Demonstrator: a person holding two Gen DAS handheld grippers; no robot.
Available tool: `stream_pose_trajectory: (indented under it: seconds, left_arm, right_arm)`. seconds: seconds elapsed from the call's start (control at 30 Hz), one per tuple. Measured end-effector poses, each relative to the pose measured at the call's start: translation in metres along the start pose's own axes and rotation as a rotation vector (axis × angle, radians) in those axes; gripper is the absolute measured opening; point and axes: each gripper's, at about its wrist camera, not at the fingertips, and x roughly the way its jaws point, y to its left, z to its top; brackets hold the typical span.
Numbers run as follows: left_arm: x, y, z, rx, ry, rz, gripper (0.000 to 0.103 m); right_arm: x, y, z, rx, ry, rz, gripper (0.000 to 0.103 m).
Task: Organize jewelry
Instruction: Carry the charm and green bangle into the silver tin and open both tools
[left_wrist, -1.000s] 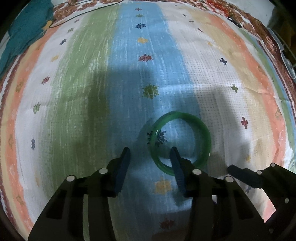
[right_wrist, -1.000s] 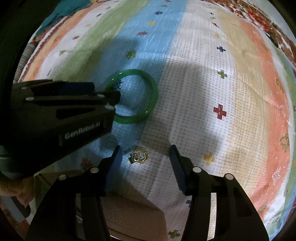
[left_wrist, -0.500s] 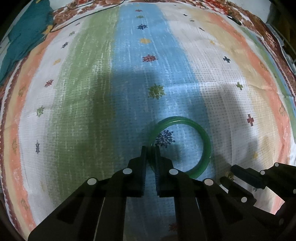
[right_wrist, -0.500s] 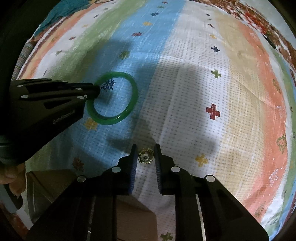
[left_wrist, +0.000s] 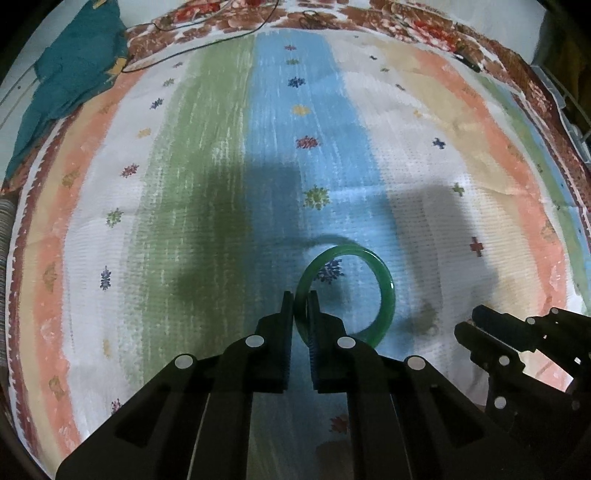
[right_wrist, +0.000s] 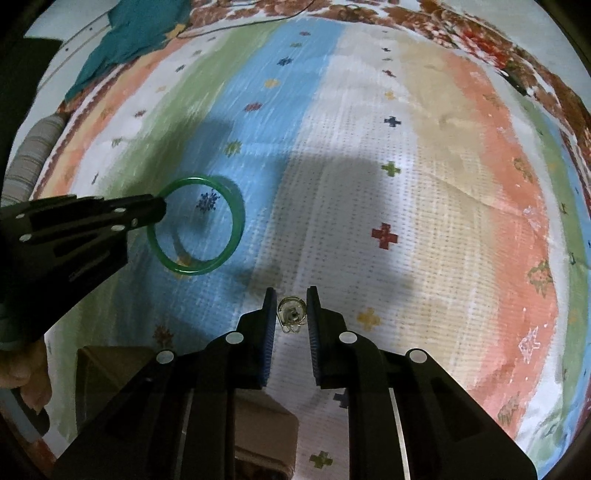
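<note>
A green bangle (left_wrist: 384, 291) hangs in my left gripper (left_wrist: 300, 301), which is shut on its left rim and holds it tilted above the striped cloth; its shadow falls on the cloth below. The bangle also shows in the right wrist view (right_wrist: 236, 225), held by the left gripper (right_wrist: 159, 212). My right gripper (right_wrist: 291, 299) is shut on a small gold earring (right_wrist: 291, 314), which hangs between the fingertips above the cloth. The right gripper also shows at the lower right of the left wrist view (left_wrist: 469, 325).
A striped cloth (left_wrist: 221, 147) with small flower and cross marks covers the surface. A teal cloth (left_wrist: 70, 74) lies at the far left corner, with a thin black cable (left_wrist: 207, 40) beside it. A brown cardboard box (right_wrist: 110, 373) sits near me, below the grippers.
Both grippers went from open to shut, the left on the bangle's rim and the right on the earring. Both have since lifted their pieces off the cloth.
</note>
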Motion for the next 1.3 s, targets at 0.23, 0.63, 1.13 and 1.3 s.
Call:
stream_pose_trajectory:
  seconds: [0.23,0.63,1.13,1.3]
  left_arm:
    - [-0.023,-0.009,-0.002,-0.001,-0.042,-0.045,0.007]
    - [-0.055,0.0,-0.007,-0.025,-0.096,-0.083,0.008]
    - [-0.107,-0.017,-0.028,0.022,-0.197,-0.099,0.008]
    - [-0.119,-0.022,-0.037,0.037,-0.22,-0.102,0.008]
  right_arm:
    - [-0.013,0.005,0.005,0.016,-0.049,-0.054,0.017]
    - [-0.042,-0.002,-0.009,0.049,-0.134,-0.084,0.017]
    - [-0.091,-0.013,-0.028,0.119,-0.285,-0.049,0.017]
    - [-0.102,-0.008,-0.035,0.109,-0.315,-0.038,0.017]
